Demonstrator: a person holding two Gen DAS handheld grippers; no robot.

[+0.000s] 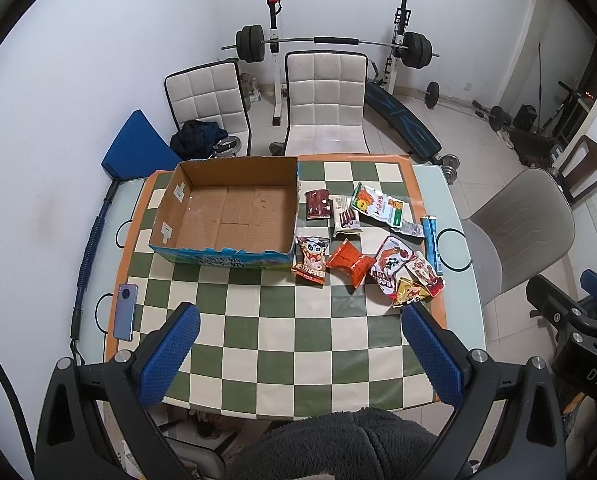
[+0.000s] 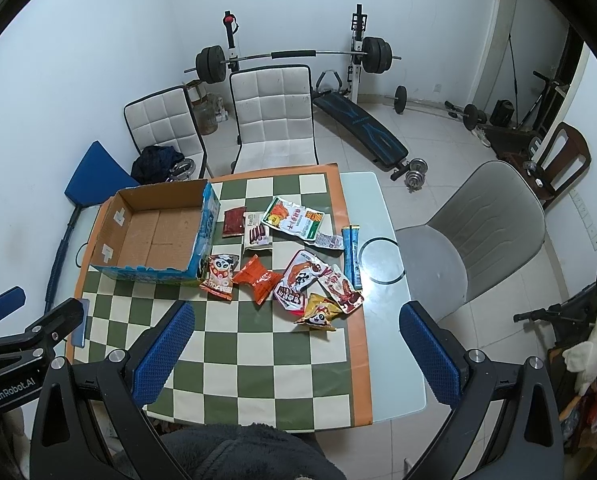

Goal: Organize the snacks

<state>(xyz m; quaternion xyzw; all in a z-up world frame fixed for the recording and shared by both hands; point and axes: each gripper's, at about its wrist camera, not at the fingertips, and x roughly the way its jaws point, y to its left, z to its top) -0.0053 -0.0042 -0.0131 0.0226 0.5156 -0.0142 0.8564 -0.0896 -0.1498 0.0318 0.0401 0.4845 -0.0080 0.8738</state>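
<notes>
An open, empty cardboard box (image 1: 234, 216) (image 2: 158, 236) sits at the back left of a green-and-cream checked mat (image 1: 282, 340) (image 2: 258, 352). Several snack packets lie to its right: a panda packet (image 1: 312, 258) (image 2: 219, 274), an orange packet (image 1: 349, 262) (image 2: 258, 277), a dark red packet (image 1: 317, 205), a large white-green packet (image 1: 380, 205) (image 2: 294, 218), a blue stick pack (image 1: 431, 242) (image 2: 351, 258). My left gripper (image 1: 300, 316) is open and empty above the mat's front. My right gripper (image 2: 296, 316) is open and empty, near a yellow packet (image 2: 318, 314).
A phone (image 1: 125, 312) lies at the mat's left edge. White chairs (image 1: 324, 100) stand behind the table, a grey chair (image 2: 478, 236) to its right. A barbell rack and bench stand by the far wall. The left gripper's body (image 2: 22, 344) shows at left in the right wrist view.
</notes>
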